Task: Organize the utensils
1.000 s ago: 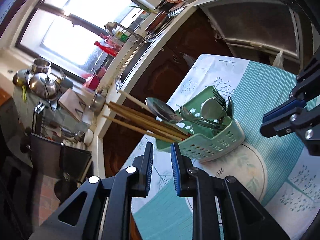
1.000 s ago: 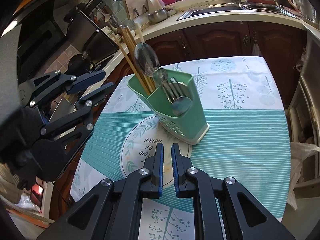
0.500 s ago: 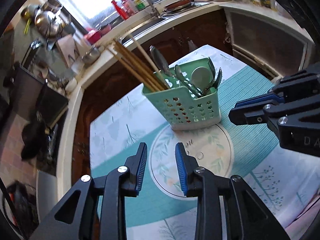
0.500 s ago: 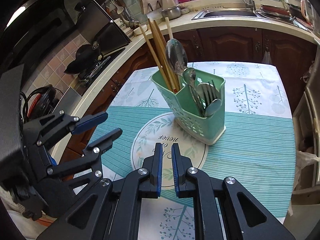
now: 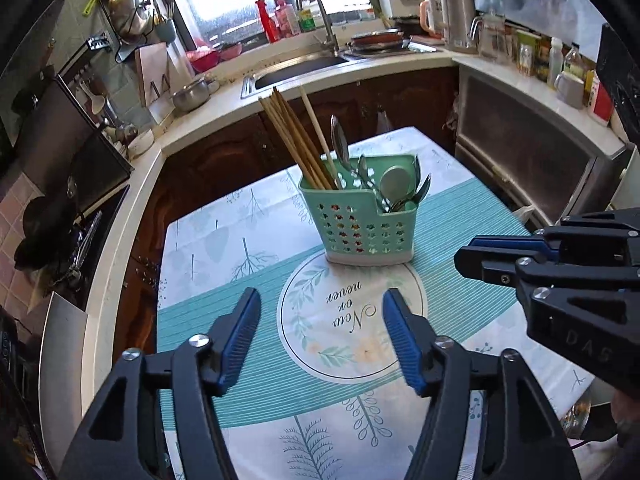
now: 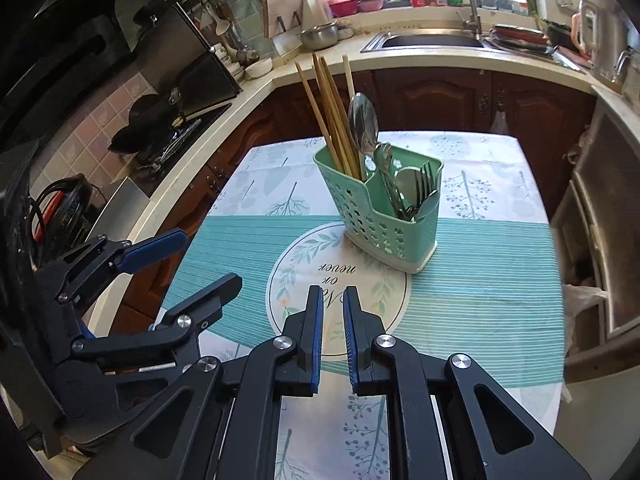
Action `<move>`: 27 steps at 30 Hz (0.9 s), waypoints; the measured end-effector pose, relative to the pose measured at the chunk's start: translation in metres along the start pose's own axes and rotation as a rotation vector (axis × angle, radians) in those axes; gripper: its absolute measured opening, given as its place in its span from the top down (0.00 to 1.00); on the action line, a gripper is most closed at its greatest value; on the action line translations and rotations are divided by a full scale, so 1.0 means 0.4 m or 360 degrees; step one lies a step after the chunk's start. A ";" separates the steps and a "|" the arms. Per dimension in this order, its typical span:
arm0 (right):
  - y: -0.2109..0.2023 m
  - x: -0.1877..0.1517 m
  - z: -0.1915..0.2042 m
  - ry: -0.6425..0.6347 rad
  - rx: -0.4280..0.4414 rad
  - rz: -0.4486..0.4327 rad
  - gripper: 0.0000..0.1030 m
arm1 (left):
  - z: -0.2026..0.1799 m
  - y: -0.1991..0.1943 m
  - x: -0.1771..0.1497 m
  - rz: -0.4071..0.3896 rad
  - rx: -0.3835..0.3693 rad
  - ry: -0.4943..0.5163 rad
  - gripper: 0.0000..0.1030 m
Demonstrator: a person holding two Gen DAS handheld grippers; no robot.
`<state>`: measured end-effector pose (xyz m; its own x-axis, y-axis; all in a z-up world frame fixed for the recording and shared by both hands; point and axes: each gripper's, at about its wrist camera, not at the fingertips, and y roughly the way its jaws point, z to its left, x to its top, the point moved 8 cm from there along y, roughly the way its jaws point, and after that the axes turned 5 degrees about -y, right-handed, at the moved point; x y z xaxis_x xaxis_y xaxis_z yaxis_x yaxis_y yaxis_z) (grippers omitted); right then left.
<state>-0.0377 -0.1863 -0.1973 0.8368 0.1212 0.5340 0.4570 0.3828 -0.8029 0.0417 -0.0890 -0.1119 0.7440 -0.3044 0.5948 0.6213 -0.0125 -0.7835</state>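
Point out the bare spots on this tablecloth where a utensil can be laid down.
Free: the round printed emblem in front of the green caddy, between it and the left hand-held gripper; also the striped cloth right of the caddy. Crowded: inside the caddy, with chopsticks and spoons.

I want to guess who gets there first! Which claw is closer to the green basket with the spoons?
Hard to call, maybe the left. The left claw hangs open facing the green basket; the right claw waits nearly closed, also short of it.

Patterned tablecloth, sink, faucet
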 end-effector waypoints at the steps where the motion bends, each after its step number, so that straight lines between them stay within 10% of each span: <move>1: -0.013 0.002 0.006 0.0000 -0.0023 -0.0012 0.88 | 0.001 -0.020 0.005 -0.0033 -0.0009 0.0004 0.32; 19: -0.312 0.112 0.104 0.0105 -0.0287 -0.0312 0.67 | 0.069 -0.218 0.114 -0.0326 -0.0057 -0.0125 0.01; 27: -0.382 0.105 0.131 0.0103 -0.0353 -0.0314 0.66 | 0.096 -0.216 0.082 -0.0273 -0.0066 -0.0167 0.01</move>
<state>-0.0884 -0.1917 -0.0382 0.7397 0.0032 0.6730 0.6612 0.1831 -0.7276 0.0217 -0.0612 -0.0176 0.6510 -0.1935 0.7340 0.7321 -0.0956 -0.6745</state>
